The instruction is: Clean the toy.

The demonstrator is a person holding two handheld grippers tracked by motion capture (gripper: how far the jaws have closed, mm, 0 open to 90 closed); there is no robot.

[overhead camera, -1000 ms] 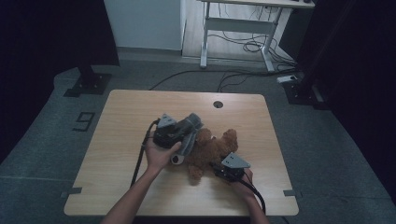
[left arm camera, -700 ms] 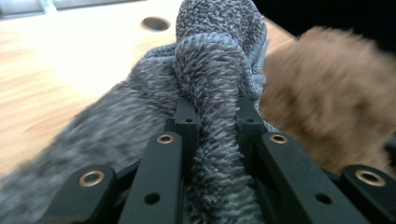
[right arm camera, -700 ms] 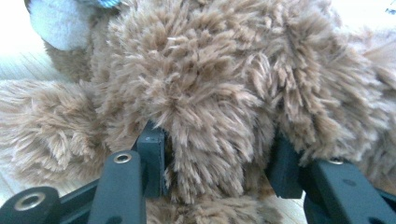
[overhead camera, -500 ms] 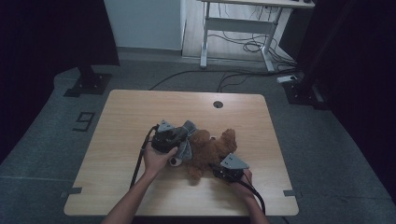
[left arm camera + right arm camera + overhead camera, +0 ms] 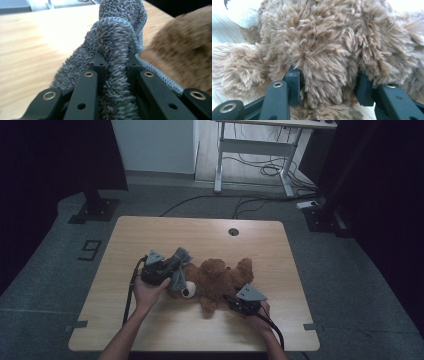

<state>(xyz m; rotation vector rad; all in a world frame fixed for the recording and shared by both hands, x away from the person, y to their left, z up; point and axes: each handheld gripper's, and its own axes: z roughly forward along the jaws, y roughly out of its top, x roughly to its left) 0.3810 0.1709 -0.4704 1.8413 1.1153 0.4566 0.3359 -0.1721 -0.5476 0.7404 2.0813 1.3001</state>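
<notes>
A brown teddy bear (image 5: 220, 280) lies on its side in the middle of the wooden table (image 5: 200, 235). My left gripper (image 5: 167, 270) is shut on a fold of a grey fluffy cloth (image 5: 179, 267), which rests against the bear's head. In the left gripper view the cloth (image 5: 117, 47) bunches up between the jaws, and the bear (image 5: 182, 52) is close at the right. My right gripper (image 5: 235, 301) is shut on the bear's body from the near side. In the right gripper view brown fur (image 5: 327, 62) bulges between the jaws.
A round cable hole (image 5: 233, 231) sits near the table's far edge. A white desk frame (image 5: 260, 150) and loose cables (image 5: 250, 200) lie on the floor beyond. Dark stands (image 5: 95, 205) flank the table.
My left gripper has carried the grey cloth down and toward the near left, onto the bear's head. The right gripper and the bear's body have stayed in place.
</notes>
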